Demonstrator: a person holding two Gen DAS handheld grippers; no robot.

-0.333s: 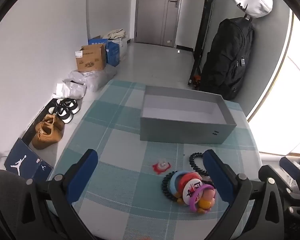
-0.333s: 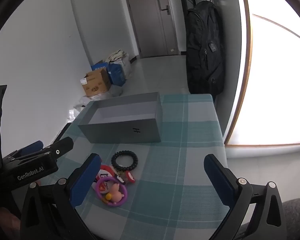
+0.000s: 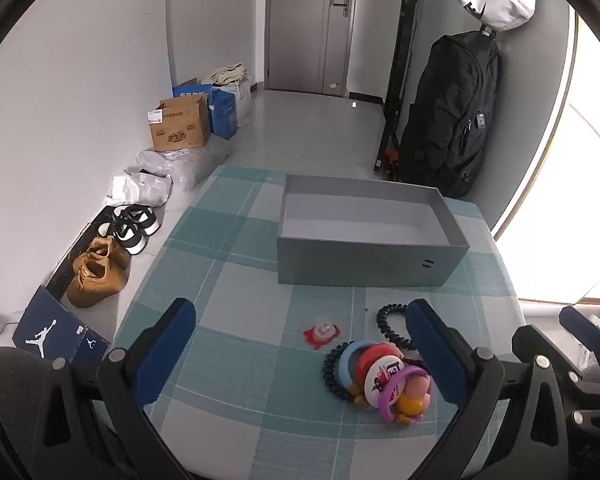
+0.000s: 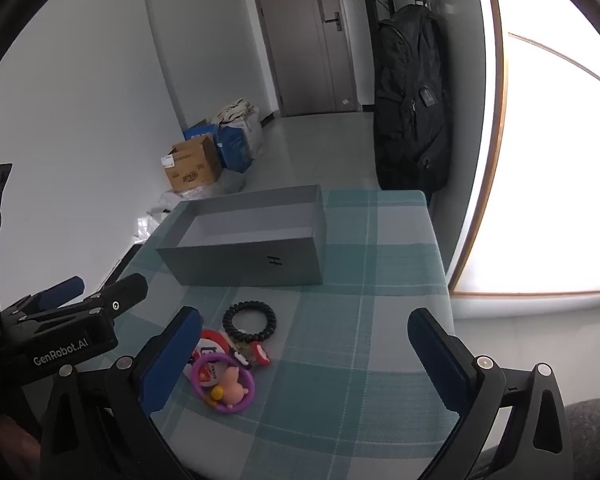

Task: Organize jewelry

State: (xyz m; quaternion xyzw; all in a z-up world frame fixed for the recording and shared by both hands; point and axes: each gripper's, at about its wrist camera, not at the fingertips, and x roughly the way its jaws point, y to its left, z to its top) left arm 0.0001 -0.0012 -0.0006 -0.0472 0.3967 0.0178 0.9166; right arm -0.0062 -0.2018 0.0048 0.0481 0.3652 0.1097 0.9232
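Jaws of both the left gripper (image 3: 300, 344) and right gripper (image 4: 304, 344) stand wide apart, holding nothing. Bracelets (image 3: 374, 376) lie heaped at lower centre on the checked counter (image 3: 228, 280), near the empty grey box (image 3: 364, 236).

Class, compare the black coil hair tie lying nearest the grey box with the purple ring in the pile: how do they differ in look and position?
The black coil hair tie is a dark, ridged spiral loop; the purple ring is a smooth, bright band. The hair tie lies nearer the grey box; the purple ring lies at the near end of the pile. The hair tie's centre shows bare tablecloth; the purple ring frames a small pink figure. Both are closed loops lying on the tablecloth, outside the box.
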